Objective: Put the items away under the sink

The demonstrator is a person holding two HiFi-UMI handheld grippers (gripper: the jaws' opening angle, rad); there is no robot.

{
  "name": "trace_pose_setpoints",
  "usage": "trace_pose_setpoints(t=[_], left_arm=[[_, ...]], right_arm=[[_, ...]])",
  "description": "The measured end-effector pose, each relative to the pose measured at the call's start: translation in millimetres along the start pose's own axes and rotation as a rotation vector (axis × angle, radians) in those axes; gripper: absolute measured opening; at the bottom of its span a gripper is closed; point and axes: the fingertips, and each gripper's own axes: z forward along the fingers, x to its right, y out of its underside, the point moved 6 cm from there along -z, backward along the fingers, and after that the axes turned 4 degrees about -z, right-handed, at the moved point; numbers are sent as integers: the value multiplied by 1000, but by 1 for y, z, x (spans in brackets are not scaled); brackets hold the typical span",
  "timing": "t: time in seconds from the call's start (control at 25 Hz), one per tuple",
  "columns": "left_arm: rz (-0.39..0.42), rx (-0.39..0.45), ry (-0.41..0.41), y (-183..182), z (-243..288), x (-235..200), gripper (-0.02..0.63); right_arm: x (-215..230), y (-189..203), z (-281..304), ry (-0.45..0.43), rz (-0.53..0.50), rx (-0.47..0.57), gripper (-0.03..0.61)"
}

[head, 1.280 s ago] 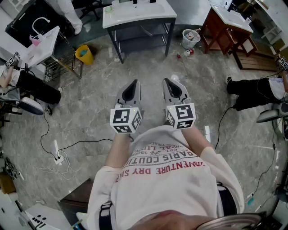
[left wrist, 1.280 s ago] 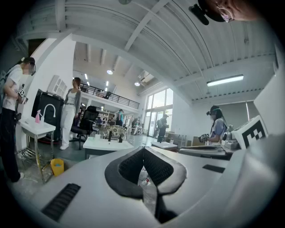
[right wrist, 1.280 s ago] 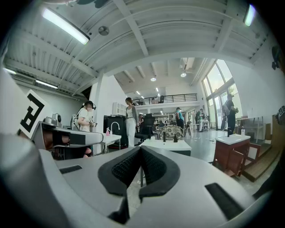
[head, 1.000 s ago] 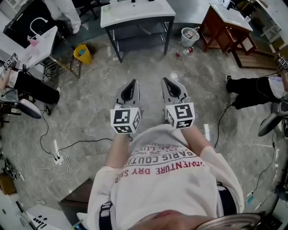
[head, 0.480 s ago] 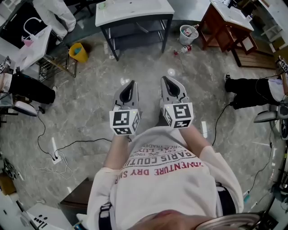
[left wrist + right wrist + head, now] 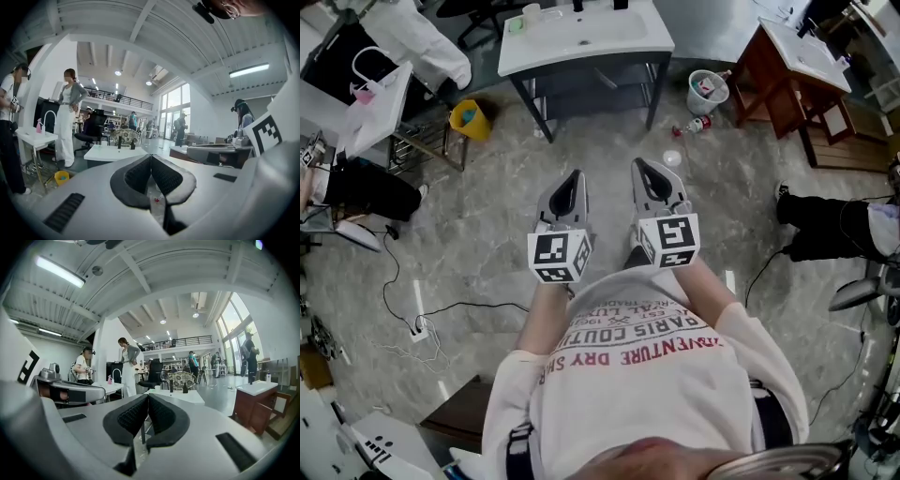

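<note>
Left gripper (image 6: pixel 574 176) and right gripper (image 6: pixel 639 167) sit side by side mid-frame, each with its jaws pressed together on nothing, pointing toward the top of the head view. At top centre stands the white sink (image 6: pixel 581 37) on its dark frame; right of it are a small white bin (image 6: pixel 705 89) and a bottle (image 6: pixel 698 125) lying on the grey floor (image 6: pixel 487 244)
</note>
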Motion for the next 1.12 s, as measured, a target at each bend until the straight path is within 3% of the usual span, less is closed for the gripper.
trace_pose_setpoints(t=[0.28, 0.56, 0.84, 1.12], left_arm=[[-6, 29, -62, -24, 103, 9, 23], [-12, -2, -63, -24, 180, 5, 23], [-16, -18, -47, -33, 258, -37, 23], [-2, -27, 28, -60, 361, -103, 23]], right_arm=[[94, -8, 69, -68, -2, 2, 25], [147, 4, 132, -103, 1, -23, 25], [178, 13, 205, -89, 13, -42, 25], [211, 9, 312, -14, 34, -62, 25]])
